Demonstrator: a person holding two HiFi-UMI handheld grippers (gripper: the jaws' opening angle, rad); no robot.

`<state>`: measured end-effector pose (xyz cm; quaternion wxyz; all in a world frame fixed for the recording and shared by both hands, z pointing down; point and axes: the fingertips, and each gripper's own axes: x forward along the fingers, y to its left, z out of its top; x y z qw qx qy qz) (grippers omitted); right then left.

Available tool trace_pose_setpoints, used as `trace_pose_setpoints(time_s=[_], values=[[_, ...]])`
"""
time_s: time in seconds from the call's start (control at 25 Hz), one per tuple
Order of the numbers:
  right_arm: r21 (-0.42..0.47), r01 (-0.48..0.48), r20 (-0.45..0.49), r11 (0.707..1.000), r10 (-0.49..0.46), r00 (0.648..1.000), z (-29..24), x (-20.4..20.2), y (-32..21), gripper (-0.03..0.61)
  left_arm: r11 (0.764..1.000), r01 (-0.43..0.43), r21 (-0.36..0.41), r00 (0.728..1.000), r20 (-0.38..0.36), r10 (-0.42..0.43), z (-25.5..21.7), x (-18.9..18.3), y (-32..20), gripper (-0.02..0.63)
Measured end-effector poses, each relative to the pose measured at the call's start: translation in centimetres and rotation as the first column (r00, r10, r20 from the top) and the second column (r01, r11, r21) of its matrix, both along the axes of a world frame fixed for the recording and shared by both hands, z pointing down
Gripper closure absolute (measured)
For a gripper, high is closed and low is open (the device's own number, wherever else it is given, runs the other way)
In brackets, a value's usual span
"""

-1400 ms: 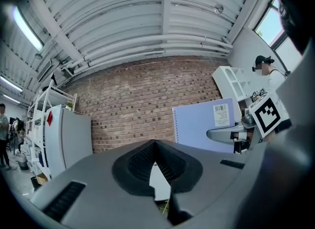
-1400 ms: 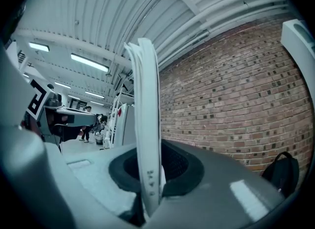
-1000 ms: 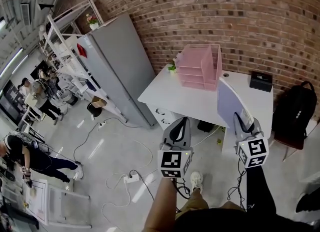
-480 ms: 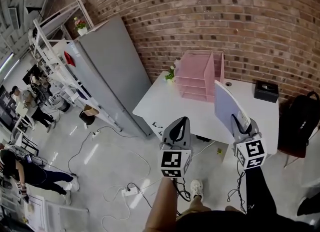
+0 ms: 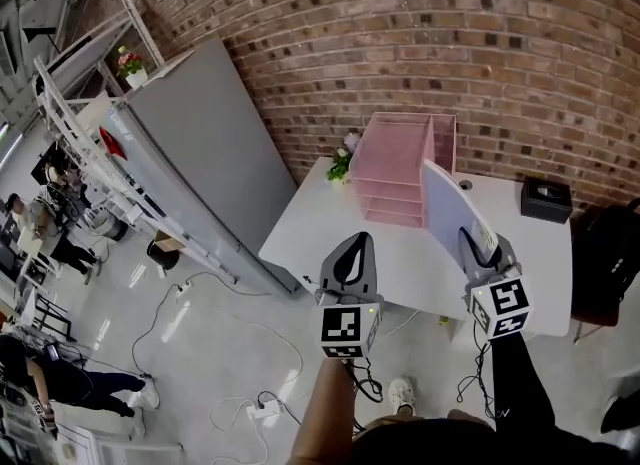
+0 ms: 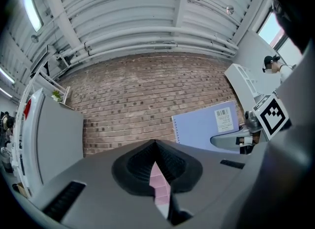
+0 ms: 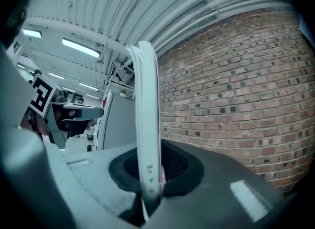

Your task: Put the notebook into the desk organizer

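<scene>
Near desk (image 5: 325, 228): right tongs (image 5: 474, 241) clamp notebook (image 5: 443, 208); left tongs (image 5: 353, 245) closed, empty.

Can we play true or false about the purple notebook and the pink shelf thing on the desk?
1. The right gripper grips the notebook. True.
2. The notebook sits inside the pink organizer. False: it is held up on edge, outside the organizer.
3. The left gripper holds a pen. False: its jaws are together with nothing between them.
4. The organizer stands on a white desk by a brick wall. True.
</scene>
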<state>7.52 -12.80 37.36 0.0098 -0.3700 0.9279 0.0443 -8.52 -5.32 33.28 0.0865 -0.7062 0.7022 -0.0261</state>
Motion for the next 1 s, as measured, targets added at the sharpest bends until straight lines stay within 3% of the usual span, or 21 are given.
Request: trace_pose_setpoints(time_s=[0.48,1.0], values=[[-0.034,-0.014,-0.007,0.999,0.014,1.000,0.7,-8.8,-8.5,0.548,0.999,0.048,-0.016,0.999,-0.005,-0.048,1.4,-9.6,-8.3,0.606],[-0.022,0.035,0.008,0.999,-0.035,0.999,-0.7,-14.1,-12.0,0.548,0.999,0.027,-0.031,1.000,0.001,-0.027,1.9,-13.0,-12.1,0.606]])
